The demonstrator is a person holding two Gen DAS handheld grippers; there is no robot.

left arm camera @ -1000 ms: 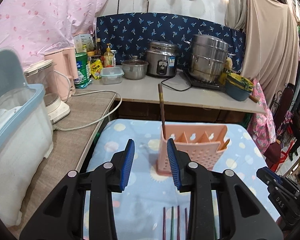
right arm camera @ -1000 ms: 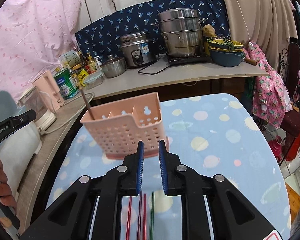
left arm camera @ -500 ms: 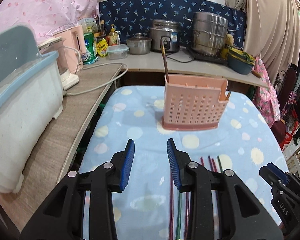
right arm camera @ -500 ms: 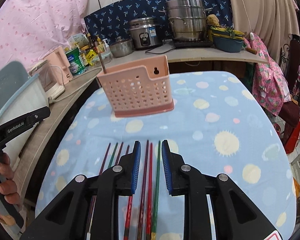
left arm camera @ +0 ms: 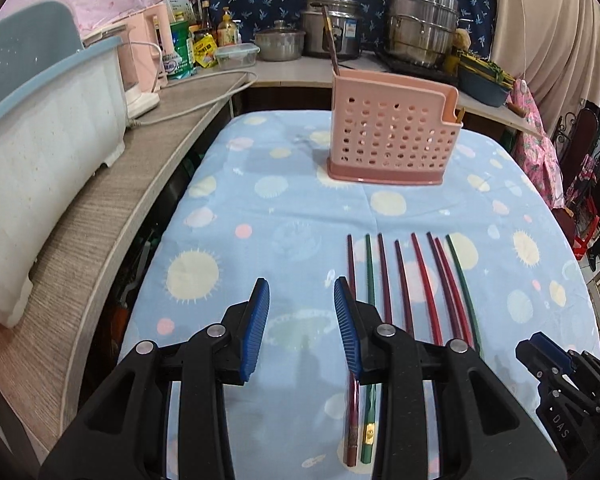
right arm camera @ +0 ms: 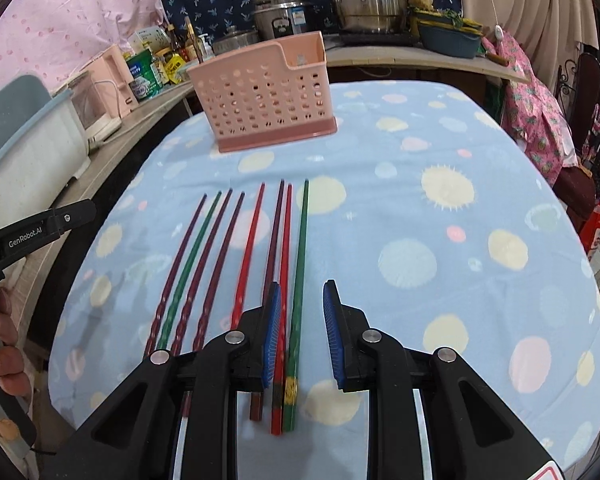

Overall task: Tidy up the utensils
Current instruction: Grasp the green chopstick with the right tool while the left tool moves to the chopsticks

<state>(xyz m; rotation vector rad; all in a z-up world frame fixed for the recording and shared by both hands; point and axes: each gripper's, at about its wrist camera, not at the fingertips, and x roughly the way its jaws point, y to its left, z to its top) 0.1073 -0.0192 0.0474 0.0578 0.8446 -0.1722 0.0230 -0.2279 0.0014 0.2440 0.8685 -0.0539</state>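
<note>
Right wrist view first: the right gripper (right arm camera: 299, 334) hangs low over the near end of the table (right arm camera: 480, 184), its blue pads a narrow gap apart after just opening a little, and it has hold of nothing. Between those pads lies the green chopstick (right arm camera: 300, 280) at the right edge of the row, flat on the cloth, with neither pad pressing on it that I can see; a red chopstick (right arm camera: 286, 264) runs just beside it, partly under the left pad.

From the left wrist view, the left gripper (left arm camera: 301, 330) stands somewhat wider apart and empty too, only bare spotted cloth between its pads. Its right pad sits over the leftmost dark red chopstick (left arm camera: 351, 268) of the same row.

The chopsticks (right arm camera: 236, 256) lie side by side (eight of them, as far as I count), tips pointing away toward the pink holder (right arm camera: 265, 92). That holder stands upright farther up the table, well apart from the tips, with one brown chopstick (left arm camera: 331, 42) already upright in its left corner.

Beyond it is a counter (left arm camera: 300, 74) with pots. At the left edge of the right view, the person's fingers (right arm camera: 4, 336) wrap the other gripper's handle.
</note>
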